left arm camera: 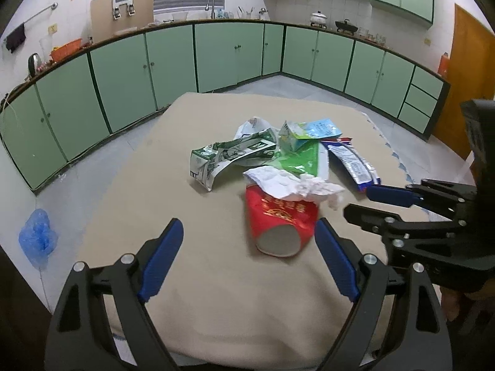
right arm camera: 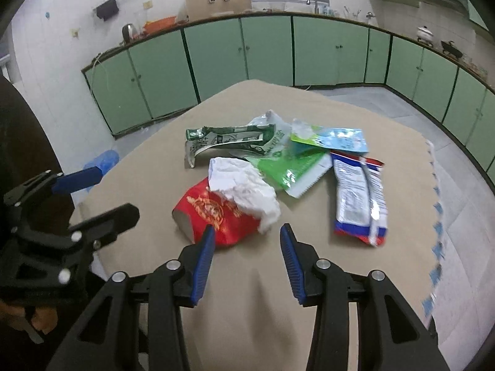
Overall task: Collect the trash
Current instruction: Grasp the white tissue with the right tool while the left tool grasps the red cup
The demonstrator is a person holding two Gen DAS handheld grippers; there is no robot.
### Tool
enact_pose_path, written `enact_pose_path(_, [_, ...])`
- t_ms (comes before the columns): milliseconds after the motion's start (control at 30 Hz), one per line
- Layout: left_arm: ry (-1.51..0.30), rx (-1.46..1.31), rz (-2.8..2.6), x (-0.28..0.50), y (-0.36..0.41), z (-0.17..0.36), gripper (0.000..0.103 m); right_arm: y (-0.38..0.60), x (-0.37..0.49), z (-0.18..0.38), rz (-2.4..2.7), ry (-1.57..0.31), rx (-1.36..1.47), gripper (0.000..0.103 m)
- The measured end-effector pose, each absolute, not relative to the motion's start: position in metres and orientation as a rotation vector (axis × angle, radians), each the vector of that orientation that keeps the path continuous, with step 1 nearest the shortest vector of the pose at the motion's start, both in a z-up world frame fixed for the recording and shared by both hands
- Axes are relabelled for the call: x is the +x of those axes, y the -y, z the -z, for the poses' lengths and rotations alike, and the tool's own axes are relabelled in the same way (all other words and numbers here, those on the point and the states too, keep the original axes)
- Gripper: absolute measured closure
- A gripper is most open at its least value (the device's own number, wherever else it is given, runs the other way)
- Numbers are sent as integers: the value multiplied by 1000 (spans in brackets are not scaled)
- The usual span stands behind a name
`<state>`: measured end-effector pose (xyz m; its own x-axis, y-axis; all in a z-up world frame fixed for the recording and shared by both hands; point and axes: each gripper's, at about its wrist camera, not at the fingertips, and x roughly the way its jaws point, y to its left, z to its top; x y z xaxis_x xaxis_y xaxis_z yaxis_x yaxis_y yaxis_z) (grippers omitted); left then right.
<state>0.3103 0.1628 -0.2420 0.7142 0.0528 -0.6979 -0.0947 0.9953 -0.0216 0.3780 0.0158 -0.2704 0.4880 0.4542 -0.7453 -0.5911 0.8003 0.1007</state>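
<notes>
A heap of trash lies mid-table. A red paper cup (left arm camera: 278, 222) (right arm camera: 216, 213) rests on its side with a crumpled white tissue (left arm camera: 290, 184) (right arm camera: 244, 185) at its mouth. Behind them are a flattened green-and-white carton (left arm camera: 222, 154) (right arm camera: 222, 139), a green wrapper (left arm camera: 297, 154) (right arm camera: 287, 167), a light-blue packet (left arm camera: 321, 126) (right arm camera: 343, 139) and a blue-white snack bag (left arm camera: 352, 160) (right arm camera: 359, 198). My left gripper (left arm camera: 249, 222) (right arm camera: 119, 191) is wide open just short of the cup, holding nothing. My right gripper (right arm camera: 247, 228) (left arm camera: 362, 201) is open beside it, near the cup and tissue, its pads on nothing.
The table (left arm camera: 216, 293) (right arm camera: 247, 324) wears a beige cloth, with its edges close at the left and front. A blue plastic bag (left arm camera: 37, 238) (right arm camera: 103, 159) lies on the floor to the left. Green cabinets (left arm camera: 229, 52) line the far walls.
</notes>
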Motion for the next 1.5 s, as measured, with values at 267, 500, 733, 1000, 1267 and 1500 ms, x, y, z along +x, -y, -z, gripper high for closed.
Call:
enact_pose_path(267, [-783,-90,-89,321,-187,257,19,-37,411,300,-620,-915,-199,60])
enact_pose_path(500, [-791,-95,-83,319,-187,261,21,-26,407,293,-625,-897,-195,94])
enact_pose_path(733, [-792,-112,-60,314,-179,259,23,-13,392,272,-637,-858,-196,98])
enact_pose_path(1000, [-811,-103,-25,321,-159,269,23,37,367,227,-590,-783,-114,98])
enact_pose_path(1267, [-841,-103,18,332,-136,285,23,83,349,208,-527,-741,-56,98])
enact_pose_path(1500, [-874,-81,-1,352,-135,306,23,118,344,209,-480,-742,-9,98])
